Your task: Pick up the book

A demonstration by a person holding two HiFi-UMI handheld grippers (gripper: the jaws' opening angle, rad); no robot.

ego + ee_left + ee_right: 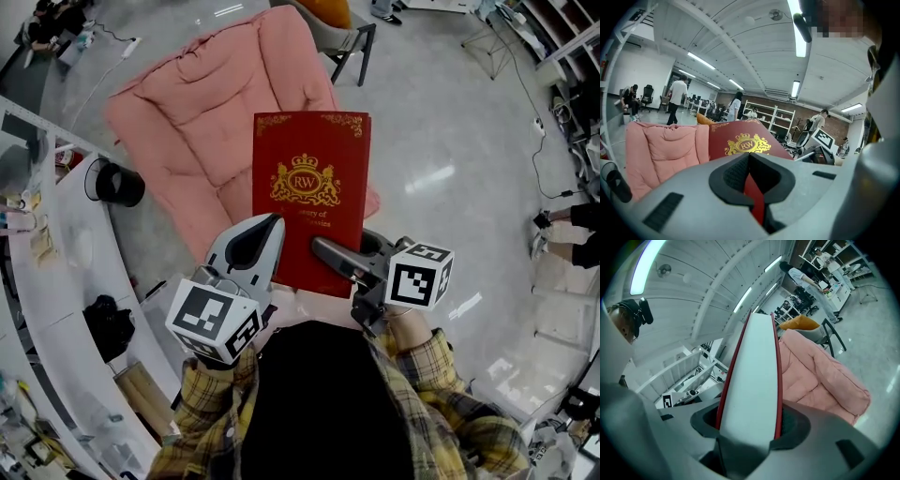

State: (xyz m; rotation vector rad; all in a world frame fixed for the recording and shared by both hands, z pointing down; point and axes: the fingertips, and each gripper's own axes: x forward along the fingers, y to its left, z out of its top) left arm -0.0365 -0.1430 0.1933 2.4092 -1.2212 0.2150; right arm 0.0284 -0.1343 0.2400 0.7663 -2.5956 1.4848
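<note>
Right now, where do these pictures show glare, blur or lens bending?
Head view: sharp book, white glare on the floor. Left gripper view: lamp burnt out white, walls curved. Right gripper view: dark round corners, ceiling lines bent.

Red book [309,187], gold crest on cover, held face-up over pink padded lounger [197,112] on grey floor [450,122]. Left hand-held gripper [267,234] grips its near left edge, right hand-held gripper [328,251] its near right edge. Plaid sleeves [431,375] below. White counter [70,272] at left.
</note>
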